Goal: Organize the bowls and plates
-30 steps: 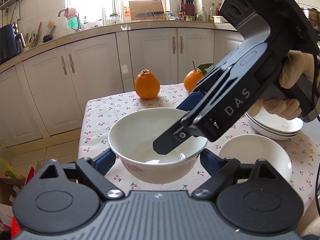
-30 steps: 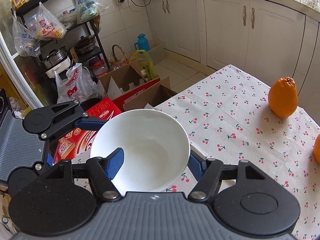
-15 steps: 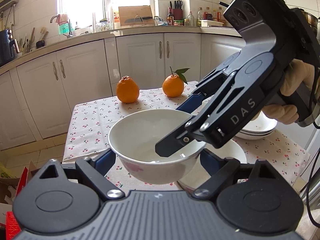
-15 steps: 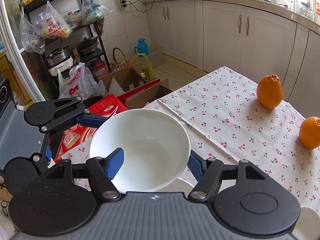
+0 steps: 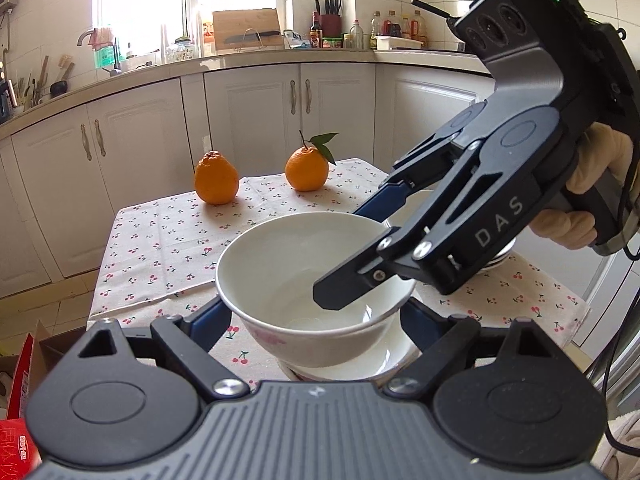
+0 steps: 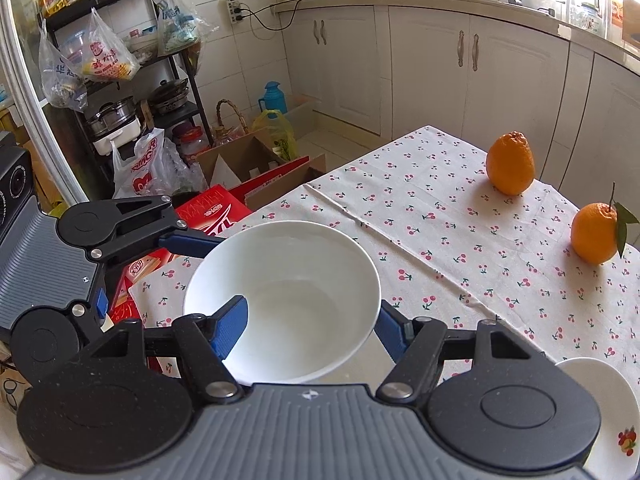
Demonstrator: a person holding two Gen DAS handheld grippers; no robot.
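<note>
**Two grippers sharing one bowl above a second**

Left gripper: fingers are spanning the white bowl across its outer sides, holding it clear of the cloth. Directly beneath, a second bowl is sitting on the table, mostly hidden, so alignment is hard to judge. Right gripper: jaws are pinching the bowl's near wall, one finger inside, the other outside. A stack of plates is lying behind, largely blocked by the gripper body.
</note>
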